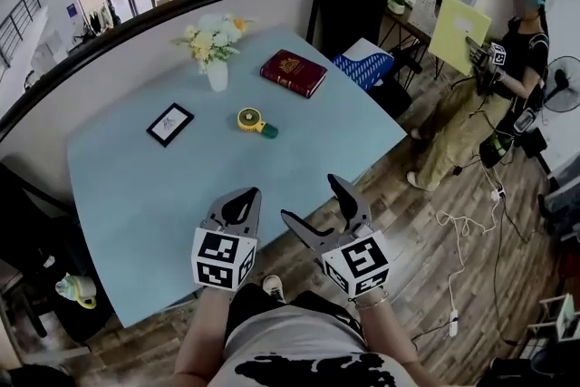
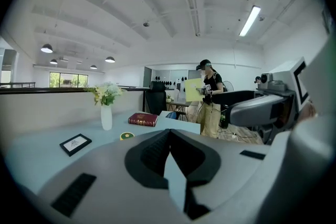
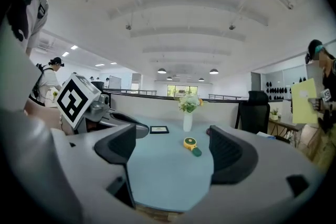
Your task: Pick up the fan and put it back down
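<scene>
The right gripper is released, its jaws spread wide with only bare tabletop showing between them, and it hangs above the near edge of the pale blue table. Beside it the left gripper is clenched, jaws pressed together on nothing. Farther out, well apart from both, the small yellow handheld fan with its green handle lies flat near the middle of the table, framed between the right jaws. Around it stand a black picture frame, a white vase of flowers and a red book. By my reading the task has not begun: reaching, gripping, lifting and setting the fan back down all remain.
</scene>
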The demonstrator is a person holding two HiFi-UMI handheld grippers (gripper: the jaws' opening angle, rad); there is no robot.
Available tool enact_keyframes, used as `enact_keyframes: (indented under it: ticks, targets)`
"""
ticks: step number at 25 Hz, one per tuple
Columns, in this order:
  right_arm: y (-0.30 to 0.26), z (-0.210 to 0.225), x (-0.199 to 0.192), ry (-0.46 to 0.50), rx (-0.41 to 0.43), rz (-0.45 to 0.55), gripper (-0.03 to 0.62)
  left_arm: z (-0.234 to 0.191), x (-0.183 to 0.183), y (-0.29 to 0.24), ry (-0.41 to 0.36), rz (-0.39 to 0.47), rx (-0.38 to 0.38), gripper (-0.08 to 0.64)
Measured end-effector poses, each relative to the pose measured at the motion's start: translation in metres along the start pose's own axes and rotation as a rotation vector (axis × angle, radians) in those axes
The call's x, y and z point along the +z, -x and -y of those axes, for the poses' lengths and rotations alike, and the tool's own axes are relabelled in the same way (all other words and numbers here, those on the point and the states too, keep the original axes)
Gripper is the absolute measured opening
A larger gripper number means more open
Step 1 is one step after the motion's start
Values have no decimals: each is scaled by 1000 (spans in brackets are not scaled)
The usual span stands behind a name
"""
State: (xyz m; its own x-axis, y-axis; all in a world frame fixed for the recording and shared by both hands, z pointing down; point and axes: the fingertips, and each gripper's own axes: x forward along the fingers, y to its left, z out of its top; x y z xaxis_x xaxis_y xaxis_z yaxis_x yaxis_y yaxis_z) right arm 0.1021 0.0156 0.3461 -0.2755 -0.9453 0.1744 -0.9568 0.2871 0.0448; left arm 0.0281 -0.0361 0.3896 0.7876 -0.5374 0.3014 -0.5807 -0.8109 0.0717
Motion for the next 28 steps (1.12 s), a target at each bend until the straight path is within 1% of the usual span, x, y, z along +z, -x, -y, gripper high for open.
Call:
enact_keyframes:
  ticks: [3,5,9,11,14,19,24,28]
  targets:
    - [-14,10,-3,-10,3,-19,425,1,11,-13,-5,15,-31,11]
    - [-24,14,-6,-22,11,-32,425,4,9,-19,-5,3,-51,11]
    - [-47,18,-12,-26,33,-41,420,-6,-6,-29,17,-42,-42,11]
    - [-59,24,-13,-24,36,-32,407,-14,-11,-32,28,-57,-27,11]
    - [-80,32,-11,-33,71,-22,400,-32,-11,-37,45,-64,24,11]
    - [-120,46,-5,-10,180,-34,394,-62,-5,-54,90,-67,132,11]
    - [-162,65,4,21,302,-40,393,-90,15,-81,107,-48,230,11]
    - [-188,79,13,50,381,-36,391,-103,27,-98,124,-32,300,11]
